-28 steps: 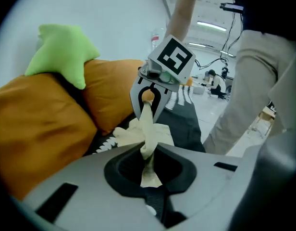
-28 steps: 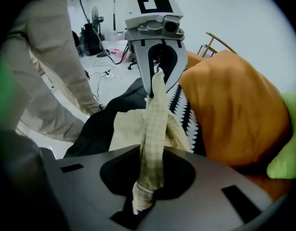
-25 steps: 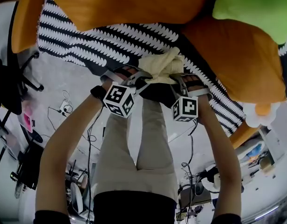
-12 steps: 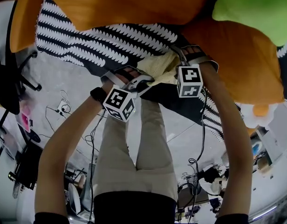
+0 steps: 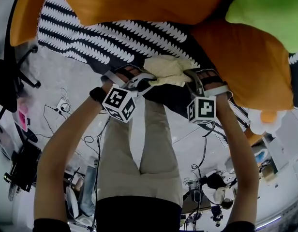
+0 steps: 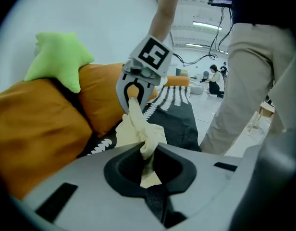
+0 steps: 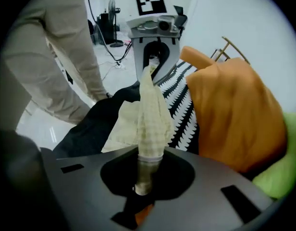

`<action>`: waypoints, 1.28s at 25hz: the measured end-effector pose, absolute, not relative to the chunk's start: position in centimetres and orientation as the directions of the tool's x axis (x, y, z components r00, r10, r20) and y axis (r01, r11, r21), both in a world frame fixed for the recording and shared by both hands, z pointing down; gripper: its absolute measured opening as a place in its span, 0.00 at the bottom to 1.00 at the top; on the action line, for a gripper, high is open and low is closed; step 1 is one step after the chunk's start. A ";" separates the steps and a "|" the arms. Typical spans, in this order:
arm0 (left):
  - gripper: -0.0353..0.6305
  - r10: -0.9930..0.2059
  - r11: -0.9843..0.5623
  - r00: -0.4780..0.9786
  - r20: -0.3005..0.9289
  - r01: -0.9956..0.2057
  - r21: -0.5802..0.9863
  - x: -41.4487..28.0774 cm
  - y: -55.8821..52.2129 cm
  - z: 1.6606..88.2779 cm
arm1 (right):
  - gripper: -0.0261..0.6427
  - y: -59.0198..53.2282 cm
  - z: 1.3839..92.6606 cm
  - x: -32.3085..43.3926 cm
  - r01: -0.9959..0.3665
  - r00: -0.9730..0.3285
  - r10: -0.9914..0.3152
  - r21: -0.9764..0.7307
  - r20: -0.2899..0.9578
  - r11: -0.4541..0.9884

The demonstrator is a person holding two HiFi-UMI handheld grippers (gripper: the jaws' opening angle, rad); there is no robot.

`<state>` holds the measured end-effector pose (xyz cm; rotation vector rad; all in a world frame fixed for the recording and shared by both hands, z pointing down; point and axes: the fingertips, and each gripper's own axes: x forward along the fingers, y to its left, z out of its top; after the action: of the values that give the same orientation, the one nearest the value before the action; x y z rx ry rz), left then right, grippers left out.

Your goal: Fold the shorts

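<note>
The pale yellow shorts [image 5: 167, 69] hang bunched between my two grippers over the near edge of a bed. My left gripper [image 5: 145, 80] is shut on one end of the cloth; in the left gripper view the fabric [image 6: 140, 129] runs down into its jaws [image 6: 149, 170]. My right gripper [image 5: 189, 77] faces it from the right. Its jaws have just been closing and are now shut on the other end, where the shorts [image 7: 151, 112] narrow into a twisted strip between them [image 7: 144, 179]. Each gripper shows in the other's view, pinching the cloth.
A black blanket with white wavy stripes [image 5: 115, 37] covers the bed. Large orange cushions [image 5: 245, 62] and a green star-shaped cushion [image 5: 270, 8] lie behind the shorts. The person's beige trouser legs [image 5: 139, 158] stand against the bed edge. Cables lie on the floor [image 5: 67, 105].
The right gripper, half a second ago farther out over the blanket, has come back beside the left one and holds the cloth. The left gripper has stayed in place.
</note>
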<state>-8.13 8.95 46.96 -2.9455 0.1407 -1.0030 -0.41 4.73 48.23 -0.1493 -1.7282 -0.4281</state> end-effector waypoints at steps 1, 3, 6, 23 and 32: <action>0.11 -0.083 -0.997 0.787 0.611 -0.066 -0.050 -8.0 9.7 47.3 | 0.13 5.9 48.4 -0.1 0.324 -0.216 -0.203 0.266 0.955 0.908; 0.11 -0.051 -0.999 0.778 0.626 -0.032 -0.041 -8.2 11.6 48.7 | 0.13 8.7 49.6 0.0 0.318 -0.219 -0.291 0.350 0.931 0.881; 0.12 -0.003 -1.000 0.736 0.676 -0.004 -0.001 -8.8 13.5 51.9 | 0.14 11.9 53.0 0.1 0.304 -0.192 -0.294 0.342 0.936 0.889; 0.33 -0.087 -0.940 0.742 0.665 -0.283 0.192 -10.7 8.2 49.9 | 0.45 9.2 50.4 2.6 -0.350 -0.319 -0.107 -0.012 0.942 0.937; 0.35 -0.044 -0.833 0.758 0.650 -0.387 0.396 -6.8 7.2 53.6 | 0.12 6.1 52.2 1.3 -0.489 -0.271 -0.088 -0.058 0.959 0.870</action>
<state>-6.77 7.22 53.56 -3.4274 0.4557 -1.2430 1.30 6.06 52.25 0.4347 -1.8221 0.4085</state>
